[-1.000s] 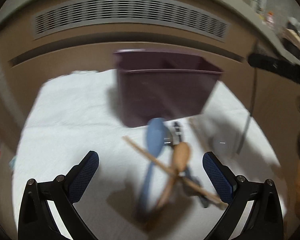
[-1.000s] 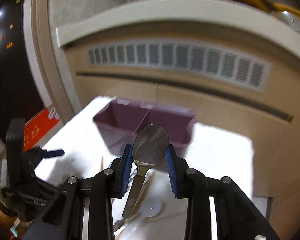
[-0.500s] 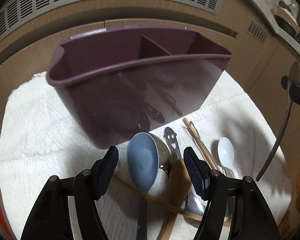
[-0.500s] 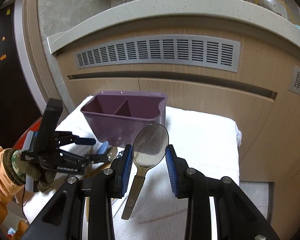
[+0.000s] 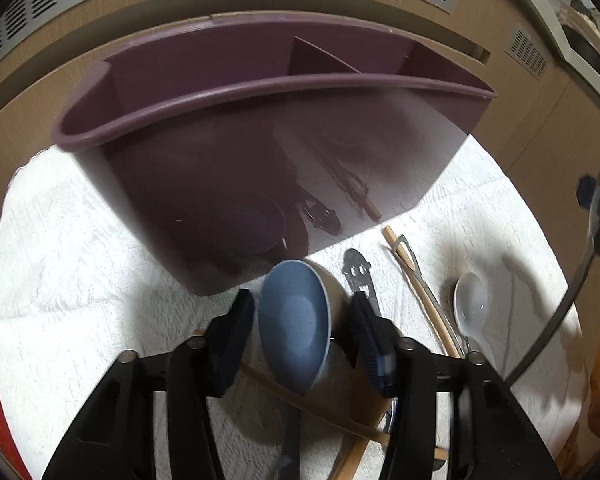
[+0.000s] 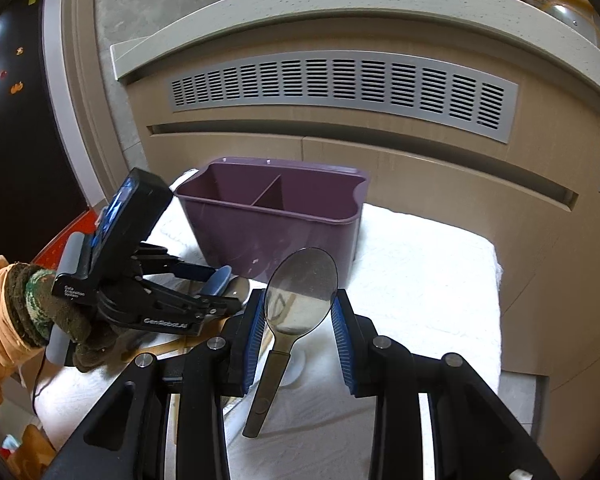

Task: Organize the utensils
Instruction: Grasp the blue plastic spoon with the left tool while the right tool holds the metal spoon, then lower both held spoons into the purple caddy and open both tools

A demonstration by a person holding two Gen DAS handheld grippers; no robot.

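Left gripper (image 5: 300,328) has narrowed around blue spoon (image 5: 294,326); right gripper (image 6: 300,328) pinches metal spoon (image 6: 300,284)

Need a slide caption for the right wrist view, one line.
Right tool grips a shiny metal spoon bowl-up before the empty two-compartment purple plastic caddy on white towel.

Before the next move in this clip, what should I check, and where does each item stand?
1. Right tongs clamped on the metal spoon: ok.
2. Left tongs around the blue spoon: ok.
3. Left pads shut on it: cannot tell.
4. Purple caddy upright, both compartments open: ok.
5. Blue spoon free of the chopstick beneath: cannot tell.
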